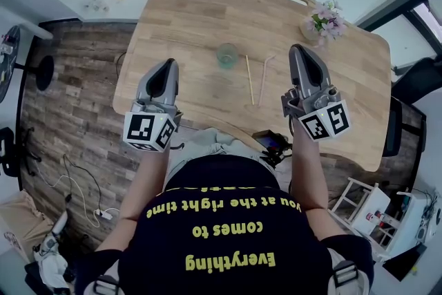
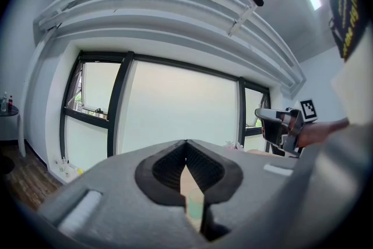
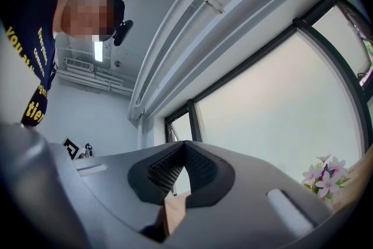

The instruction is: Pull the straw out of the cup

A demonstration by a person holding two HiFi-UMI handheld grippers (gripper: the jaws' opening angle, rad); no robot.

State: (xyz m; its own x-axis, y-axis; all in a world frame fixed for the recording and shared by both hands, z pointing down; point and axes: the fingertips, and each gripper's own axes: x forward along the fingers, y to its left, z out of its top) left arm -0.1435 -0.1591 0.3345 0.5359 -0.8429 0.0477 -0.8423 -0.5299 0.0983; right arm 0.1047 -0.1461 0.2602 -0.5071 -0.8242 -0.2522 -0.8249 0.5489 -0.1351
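Note:
A clear green-tinted cup (image 1: 226, 54) stands empty near the middle of the wooden table (image 1: 200, 3). To its right, flat on the wood, lie a yellow straw (image 1: 249, 79) and a pink bent straw (image 1: 265, 77). My left gripper (image 1: 168, 65) hovers over the near left part of the table, jaws together on nothing. Through the gap below its tips (image 2: 186, 143) the cup (image 2: 195, 207) shows. My right gripper (image 1: 299, 52) is held to the right of the straws, also shut and empty, its tips (image 3: 185, 143) meeting.
A small vase of pink flowers (image 1: 325, 19) sits at the far right of the table and also appears at the edge of the right gripper view (image 3: 326, 175). A dark device (image 1: 271, 141) lies off the near table edge. Large windows stand beyond the table.

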